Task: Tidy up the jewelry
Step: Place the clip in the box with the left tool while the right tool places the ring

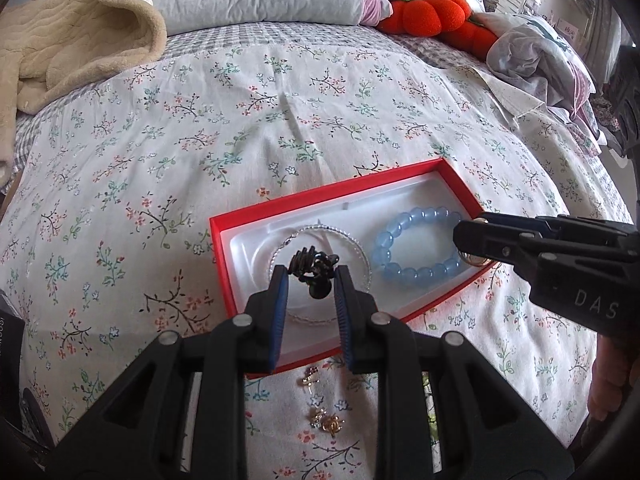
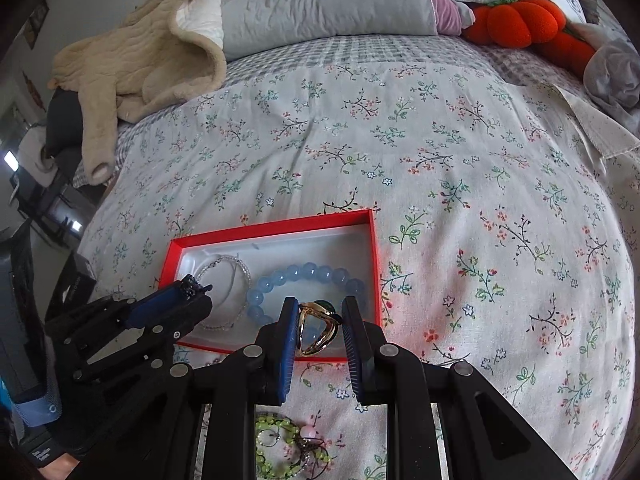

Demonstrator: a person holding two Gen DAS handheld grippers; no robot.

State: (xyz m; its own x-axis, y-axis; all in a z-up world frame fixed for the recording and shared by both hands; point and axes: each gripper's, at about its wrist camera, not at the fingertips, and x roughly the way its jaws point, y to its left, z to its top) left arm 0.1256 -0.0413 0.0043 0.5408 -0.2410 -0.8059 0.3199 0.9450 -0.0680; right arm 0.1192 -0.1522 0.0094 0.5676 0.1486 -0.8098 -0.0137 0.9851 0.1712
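1. Your left gripper (image 1: 310,280) pinches a black hair clip (image 1: 313,268) in narrow jaws, over the red box (image 1: 280,205) at lower centre.
2. Your right gripper (image 2: 318,320) clamps a gold ring (image 2: 316,330) above the box's near edge.
3. The blue bead bracelet (image 1: 416,242) and silver bracelet (image 1: 320,232) lie inside the box on the bed (image 1: 280,100).

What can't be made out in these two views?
- Green beads, right wrist: partly hidden by the right gripper frame and cut off by the bottom edge.
- Gold pieces on the bedspread, left wrist: too small to identify.
- Gold ring, left wrist: mostly covered by the right gripper's fingers.
- Black piece held by the left gripper: its type is unclear.
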